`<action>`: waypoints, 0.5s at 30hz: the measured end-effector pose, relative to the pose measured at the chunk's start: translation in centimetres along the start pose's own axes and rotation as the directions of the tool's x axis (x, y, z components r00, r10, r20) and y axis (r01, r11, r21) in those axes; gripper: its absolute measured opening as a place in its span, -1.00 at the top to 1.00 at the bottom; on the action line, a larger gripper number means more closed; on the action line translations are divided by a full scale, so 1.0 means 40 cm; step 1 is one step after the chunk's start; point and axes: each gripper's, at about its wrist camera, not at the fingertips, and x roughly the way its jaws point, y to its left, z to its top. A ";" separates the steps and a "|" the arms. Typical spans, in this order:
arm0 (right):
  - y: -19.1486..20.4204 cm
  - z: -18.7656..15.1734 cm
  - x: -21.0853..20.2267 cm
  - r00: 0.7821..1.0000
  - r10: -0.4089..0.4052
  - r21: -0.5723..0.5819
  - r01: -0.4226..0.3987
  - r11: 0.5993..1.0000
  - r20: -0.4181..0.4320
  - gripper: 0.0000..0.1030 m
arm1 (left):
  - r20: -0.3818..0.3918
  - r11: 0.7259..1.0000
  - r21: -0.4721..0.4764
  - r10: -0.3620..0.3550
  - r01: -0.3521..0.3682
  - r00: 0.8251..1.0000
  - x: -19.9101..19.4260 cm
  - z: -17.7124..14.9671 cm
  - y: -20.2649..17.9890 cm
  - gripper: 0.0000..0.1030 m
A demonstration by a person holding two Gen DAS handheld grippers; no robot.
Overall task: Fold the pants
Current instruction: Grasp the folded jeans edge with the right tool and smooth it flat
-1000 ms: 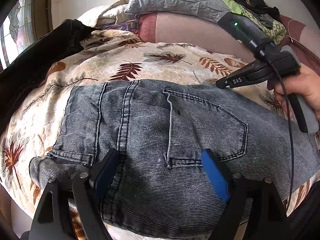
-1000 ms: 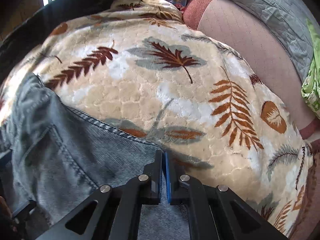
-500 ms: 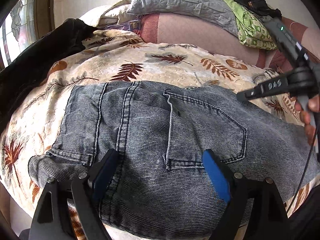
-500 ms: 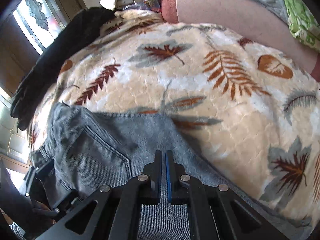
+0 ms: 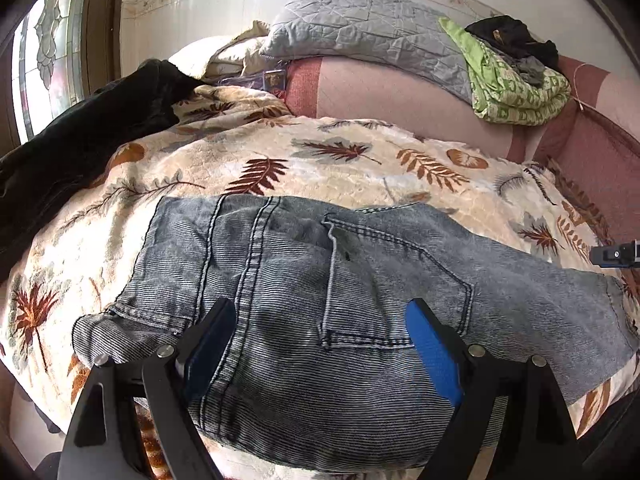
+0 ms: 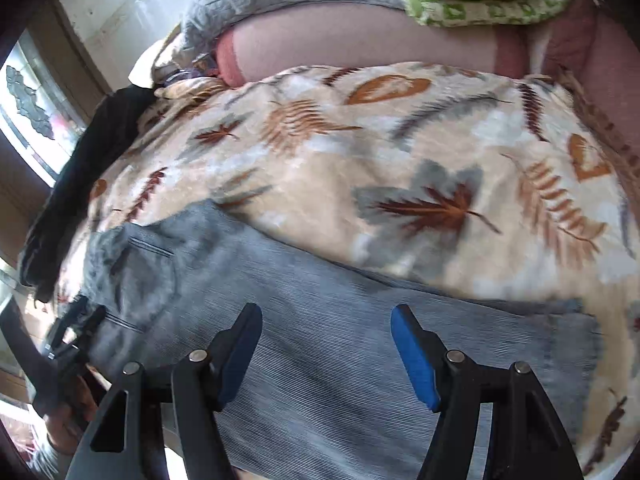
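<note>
From the left wrist, the left gripper [image 5: 320,344] hangs with jaws wide apart over the folded grey jeans [image 5: 312,280], nothing pinched between the blue pads [image 5: 434,356]. The jeans lie on the leaf-print blanket [image 5: 328,160], reaching from 9 o'clock to 3 o'clock; bare blanket stays open beyond their far edge toward 12 o'clock. A black garment [image 5: 80,136] crowds 10 o'clock, a grey quilted pillow [image 5: 360,28] and a green patterned cloth [image 5: 516,84] sit up at 12 to 2 o'clock – well apart from the denim. From the right wrist, the right gripper [image 6: 326,348] is opening, jaws apart above the jeans [image 6: 320,340] and gripping nothing; the leg's hem [image 6: 588,344] ends at 3 o'clock, with open blanket [image 6: 400,152] beyond – the left gripper [image 6: 68,344] shows at 8 o'clock.
</note>
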 end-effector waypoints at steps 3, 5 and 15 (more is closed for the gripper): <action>-0.133 -0.030 -0.009 0.984 -0.163 -0.084 0.157 0.984 -0.075 -0.36 | -0.015 0.996 0.041 -0.076 0.077 0.997 -0.013 0.004 -0.056 -0.69; -0.208 -0.044 -0.008 0.948 -0.303 -0.129 0.289 0.948 -0.099 -0.36 | -0.032 0.985 0.099 -0.139 0.142 0.990 -0.025 0.004 -0.117 -0.69; -0.493 -0.077 0.005 0.996 -0.036 0.315 0.061 0.947 -0.085 0.08 | -0.134 0.933 0.313 -0.142 0.178 0.981 0.036 -0.071 -0.307 -0.69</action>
